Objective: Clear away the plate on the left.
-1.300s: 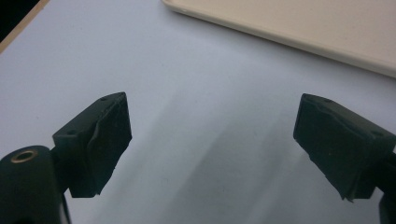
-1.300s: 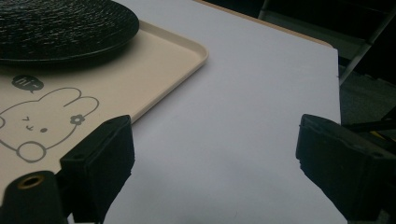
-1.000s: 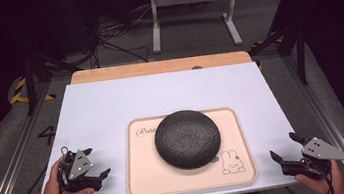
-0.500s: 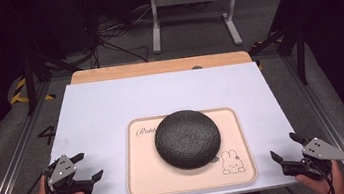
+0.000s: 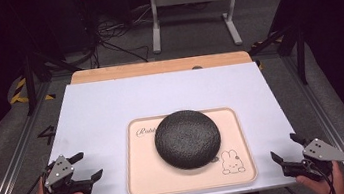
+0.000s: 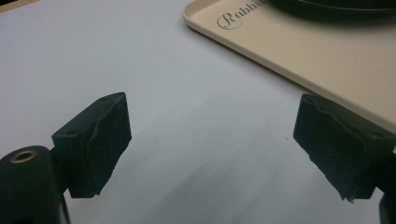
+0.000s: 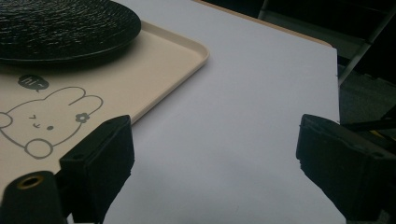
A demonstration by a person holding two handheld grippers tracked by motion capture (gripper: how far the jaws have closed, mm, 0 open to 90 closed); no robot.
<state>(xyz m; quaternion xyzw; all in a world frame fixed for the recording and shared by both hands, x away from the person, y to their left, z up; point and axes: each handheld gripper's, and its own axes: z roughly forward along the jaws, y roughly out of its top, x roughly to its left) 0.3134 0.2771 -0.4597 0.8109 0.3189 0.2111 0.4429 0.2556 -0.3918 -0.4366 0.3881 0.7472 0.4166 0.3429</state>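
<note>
A cream tray (image 5: 143,181) printed with a rabbit drawing (image 5: 230,162) lies on the white table near its front edge. A round black woven dome (image 5: 187,138) rests upside-down-bowl-like in the tray's middle. My left gripper (image 5: 82,166) hovers at the table's front left, open and empty, left of the tray. In the left gripper view the tray (image 6: 299,51) lies ahead to the right. My right gripper (image 5: 285,147) stands open and empty at the front right corner. Its view shows the tray (image 7: 154,74), the rabbit drawing (image 7: 44,116) and the dome (image 7: 60,25) to the left.
The white tabletop (image 5: 160,96) ends in a wooden strip (image 5: 156,67) at the back. Metal rails run down both sides of the table. A white stand (image 5: 190,4) and cables sit on the dark floor beyond.
My left gripper has moved out to the left and slightly forward along the table's front edge. The right gripper has barely shifted.
</note>
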